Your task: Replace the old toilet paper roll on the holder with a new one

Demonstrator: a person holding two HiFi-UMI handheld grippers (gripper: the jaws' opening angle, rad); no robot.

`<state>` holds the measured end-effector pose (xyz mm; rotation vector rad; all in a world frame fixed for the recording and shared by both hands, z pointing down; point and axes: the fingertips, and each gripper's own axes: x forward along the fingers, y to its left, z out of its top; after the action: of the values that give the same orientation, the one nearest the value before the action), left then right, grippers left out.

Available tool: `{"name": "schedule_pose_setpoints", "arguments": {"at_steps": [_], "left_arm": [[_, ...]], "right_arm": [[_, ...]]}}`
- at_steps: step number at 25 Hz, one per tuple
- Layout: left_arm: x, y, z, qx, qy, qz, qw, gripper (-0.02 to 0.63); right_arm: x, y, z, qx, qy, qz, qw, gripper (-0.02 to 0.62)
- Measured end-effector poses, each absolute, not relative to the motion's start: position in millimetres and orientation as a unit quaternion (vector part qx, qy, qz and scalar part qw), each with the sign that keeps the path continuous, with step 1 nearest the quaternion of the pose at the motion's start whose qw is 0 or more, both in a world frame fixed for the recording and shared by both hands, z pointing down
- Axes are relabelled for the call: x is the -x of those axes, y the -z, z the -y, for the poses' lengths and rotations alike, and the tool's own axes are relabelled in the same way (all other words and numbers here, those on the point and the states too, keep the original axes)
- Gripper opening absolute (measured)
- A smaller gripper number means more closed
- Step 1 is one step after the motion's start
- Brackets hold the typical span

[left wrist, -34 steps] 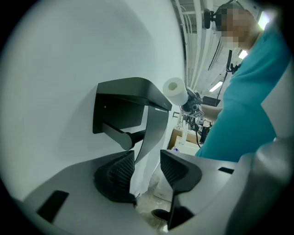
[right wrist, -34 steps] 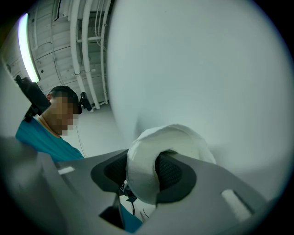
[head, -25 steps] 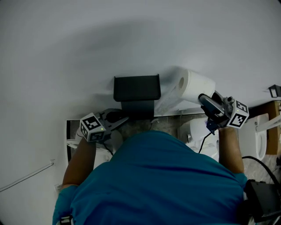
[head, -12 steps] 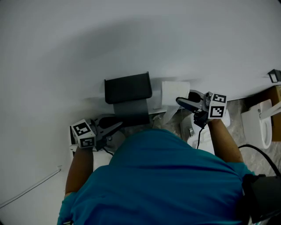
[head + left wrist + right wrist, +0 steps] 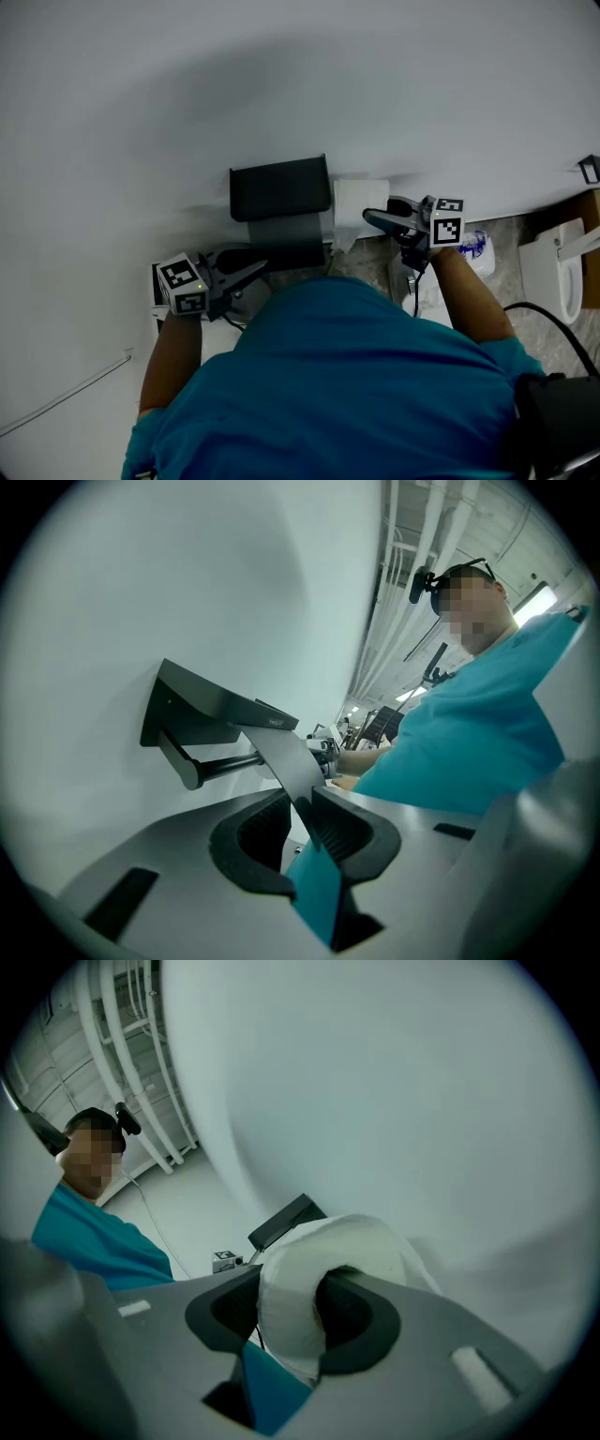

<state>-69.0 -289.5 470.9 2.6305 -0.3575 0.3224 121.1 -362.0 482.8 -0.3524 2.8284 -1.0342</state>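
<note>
Head view: black holder (image 5: 279, 186) is seen on the white wall at centre frame, with a gray flap (image 5: 292, 242) shown directly below it. Toilet paper roll (image 5: 361, 204) is held just right of the holder, close to the wall. A loose tail of paper is seen at the roll's lower left.

Right tongs (image 5: 373, 218) are closed on the roll. In the right gripper view one jaw is seated inside the core and the other outside, and the roll's wall is pinched between them.

Left tongs (image 5: 265, 266) are placed at the lower left of the holder, at the flap's lower edge. In the left gripper view the jaws are set narrow, with the gray flap clamped between the pads. The flap is seen running from the holder's top plate, upper left, down to centre frame. Holder bar (image 5: 223, 761) is seen under the top plate, left of the flap.
</note>
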Motion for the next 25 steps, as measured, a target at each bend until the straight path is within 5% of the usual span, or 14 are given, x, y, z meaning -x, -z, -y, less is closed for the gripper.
{"name": "schedule_pose_setpoints", "arguments": {"at_steps": [25], "left_arm": [[76, -487, 295, -0.955, -0.111, 0.127, 0.242, 0.072]], "right_arm": [[-39, -503, 372, 0.073, 0.330, -0.941, -0.026, 0.160]]}}
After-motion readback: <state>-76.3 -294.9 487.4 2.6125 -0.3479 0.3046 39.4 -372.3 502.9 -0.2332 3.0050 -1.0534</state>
